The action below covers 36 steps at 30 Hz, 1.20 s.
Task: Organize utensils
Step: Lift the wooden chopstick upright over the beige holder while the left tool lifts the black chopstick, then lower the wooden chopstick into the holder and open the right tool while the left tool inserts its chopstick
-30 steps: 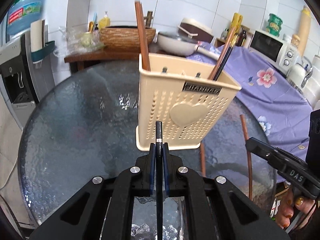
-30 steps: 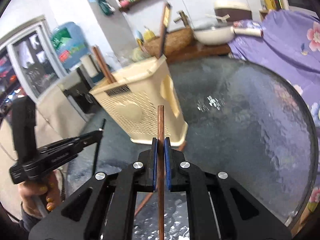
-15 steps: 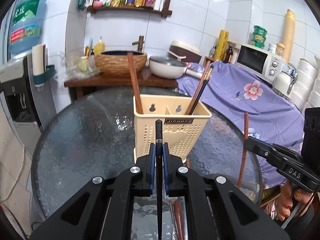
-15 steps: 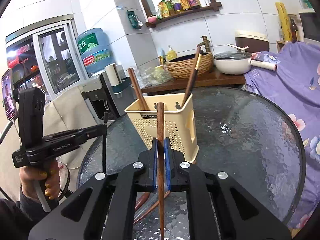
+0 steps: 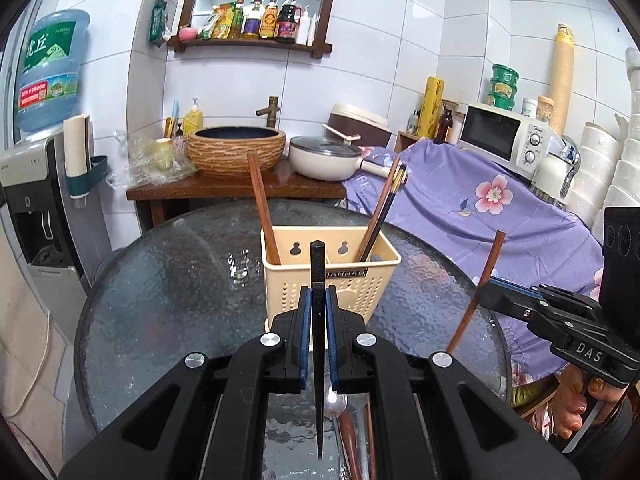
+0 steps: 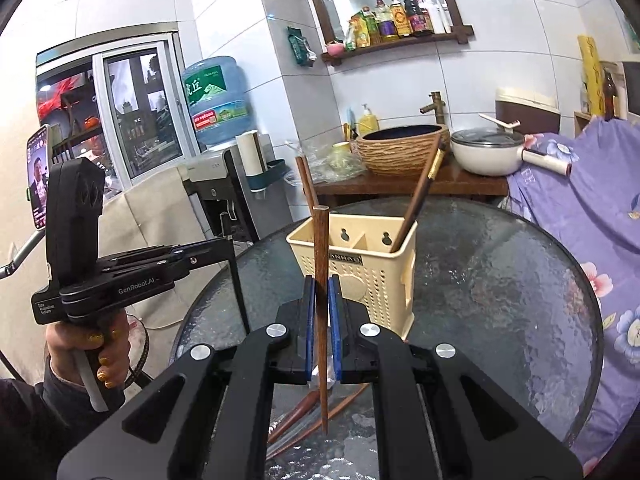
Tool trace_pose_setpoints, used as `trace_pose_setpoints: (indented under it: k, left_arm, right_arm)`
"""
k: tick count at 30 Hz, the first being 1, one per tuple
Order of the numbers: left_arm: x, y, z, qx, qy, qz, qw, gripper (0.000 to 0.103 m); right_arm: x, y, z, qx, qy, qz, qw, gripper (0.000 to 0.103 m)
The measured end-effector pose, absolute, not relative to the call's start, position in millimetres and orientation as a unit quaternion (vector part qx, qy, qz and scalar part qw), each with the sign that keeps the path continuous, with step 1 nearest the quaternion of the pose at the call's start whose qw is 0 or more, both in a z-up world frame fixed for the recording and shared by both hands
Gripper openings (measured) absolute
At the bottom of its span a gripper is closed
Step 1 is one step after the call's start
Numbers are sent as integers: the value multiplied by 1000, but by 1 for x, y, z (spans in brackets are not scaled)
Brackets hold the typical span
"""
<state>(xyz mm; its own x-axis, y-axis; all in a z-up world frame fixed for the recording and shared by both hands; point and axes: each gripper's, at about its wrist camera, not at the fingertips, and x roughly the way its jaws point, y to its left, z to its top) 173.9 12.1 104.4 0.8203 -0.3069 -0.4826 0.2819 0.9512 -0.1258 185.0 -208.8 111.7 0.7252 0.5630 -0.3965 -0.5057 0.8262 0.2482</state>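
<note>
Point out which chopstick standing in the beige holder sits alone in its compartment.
The brown chopstick leaning left in the holder's left compartment; the other two chopsticks lean right together in the right compartment.

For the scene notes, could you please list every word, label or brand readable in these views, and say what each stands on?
"DAS": side of the right tongs.
"GenRobot.AI": side of the left tongs.
"JIANHAO", partly hidden: dark plate on the beige utensil basket.
Two large Chinese characters, white on green: water bottle; smaller print unreadable.
Sauce bottles on the shelf, green tubs, microwave: labels too small to read.
</note>
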Motion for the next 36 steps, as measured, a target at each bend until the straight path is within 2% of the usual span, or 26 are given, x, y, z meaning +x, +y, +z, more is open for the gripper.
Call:
trace_pose_setpoints:
  k: [13, 27, 32, 36]
  left_arm:
    - [172, 9, 150, -22, 219, -175, 960, 7]
    - [199, 19, 256, -55, 139, -156, 976, 7]
    - [227, 19, 258, -63, 138, -125, 981, 7]
    - [255, 16, 232, -75, 166, -112, 977, 7]
  right_arm:
    - [192, -191, 158, 31, 206, 295, 933, 7]
    - [219, -188, 259, 36, 132, 274, 952, 7]
    - [241, -181, 271, 25, 111, 241, 964, 7]
    - [266, -179, 248, 35, 126, 221, 966, 7]
